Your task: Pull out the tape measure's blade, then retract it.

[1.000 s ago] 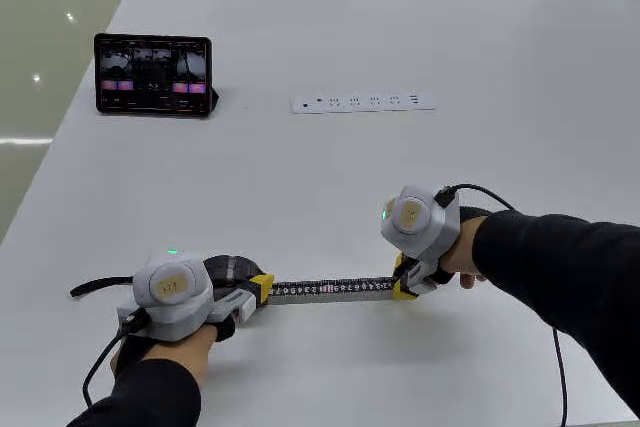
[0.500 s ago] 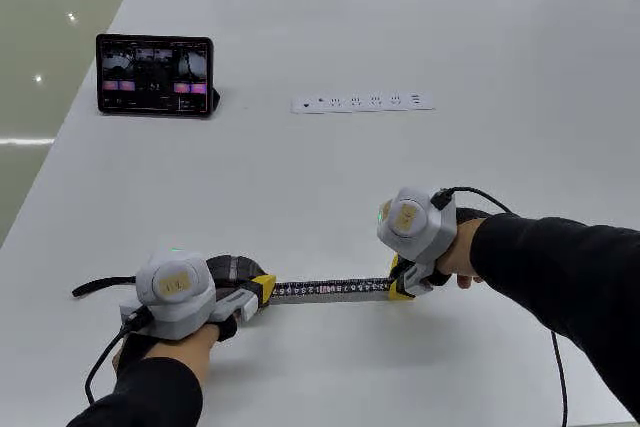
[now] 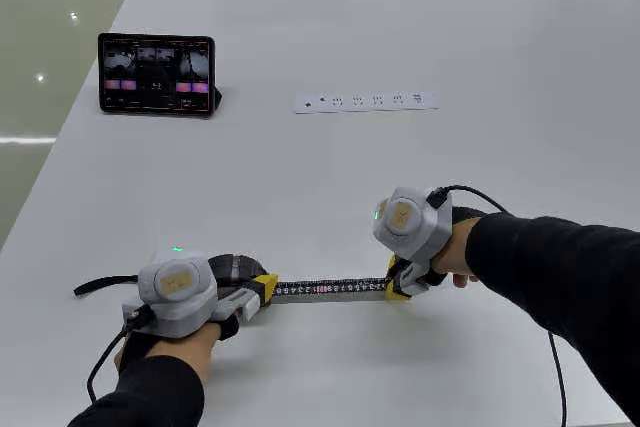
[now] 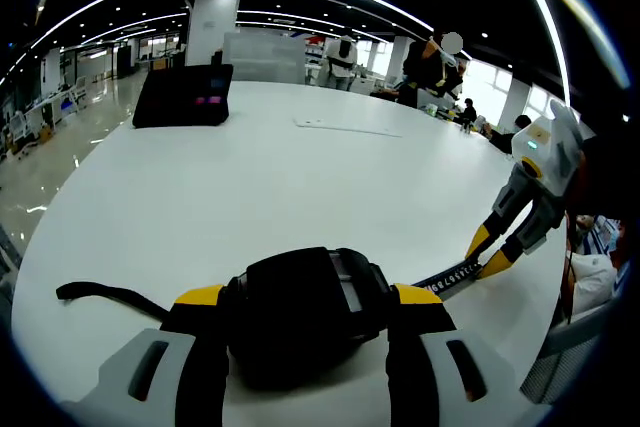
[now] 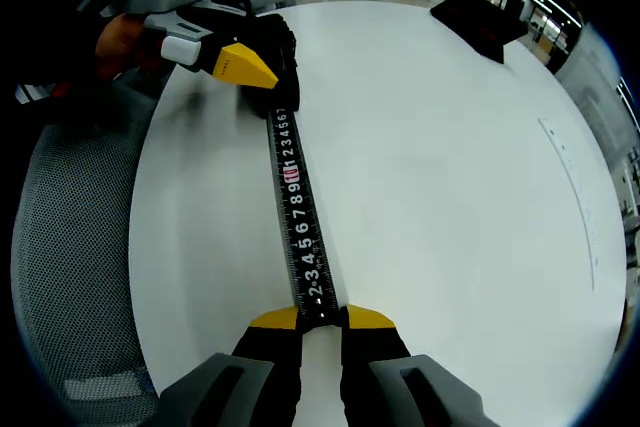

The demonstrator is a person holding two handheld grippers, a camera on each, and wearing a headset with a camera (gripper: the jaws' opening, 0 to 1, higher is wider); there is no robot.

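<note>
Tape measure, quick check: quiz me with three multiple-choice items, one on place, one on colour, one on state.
1. Where is the case? A between the left tool's jaws; B on the floor; C lying loose.
2. What colour are the right tool's tips? A red; B yellow; C blue.
3. What state is the blade in? A fully retracted; B pulled out along the table; C snapped off.
1 A: the left gripper view shows the black case clamped between its jaws. 2 B: yellow tips flank the blade's end. 3 B: the numbered blade runs from case to right tool.
</note>
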